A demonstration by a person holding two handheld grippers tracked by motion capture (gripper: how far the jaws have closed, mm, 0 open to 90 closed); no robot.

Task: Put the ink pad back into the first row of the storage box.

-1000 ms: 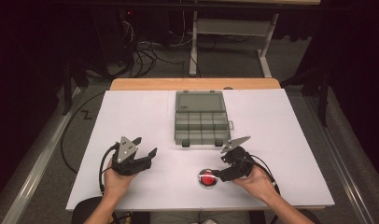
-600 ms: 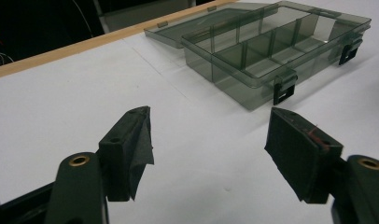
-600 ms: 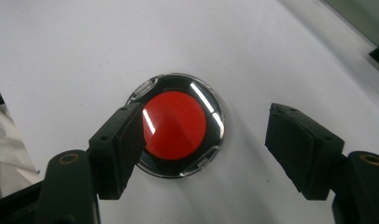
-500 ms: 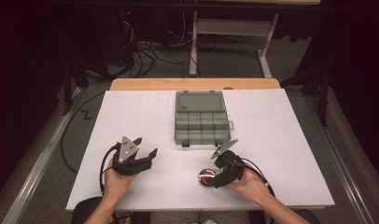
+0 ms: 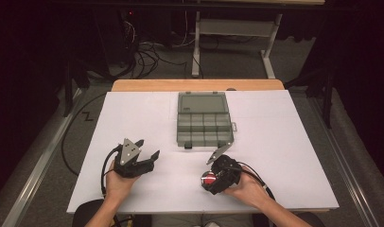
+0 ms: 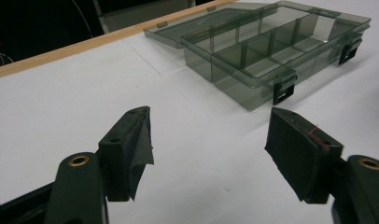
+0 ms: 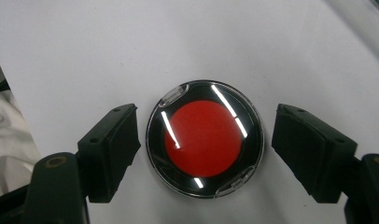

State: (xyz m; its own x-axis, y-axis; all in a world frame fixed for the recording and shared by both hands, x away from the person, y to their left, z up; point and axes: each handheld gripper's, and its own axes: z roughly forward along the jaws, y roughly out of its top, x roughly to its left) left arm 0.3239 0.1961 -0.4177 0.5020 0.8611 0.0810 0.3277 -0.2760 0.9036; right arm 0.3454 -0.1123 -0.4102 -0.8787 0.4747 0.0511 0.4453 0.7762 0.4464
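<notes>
Two tongs work at a white table. Right tongs, whose jaws have just been opening, now stand wide and straddle a round, red-centred, clear plastic case lying flat near the table's front edge; the pads have not yet touched it. Left tongs hover wide and empty, facing an open smoke-grey plastic compartment box. For a sound grip, the right pads should probably descend level, centred across the case's widest part, and close evenly on its rim so that the smooth disc does not squirt out.
</notes>
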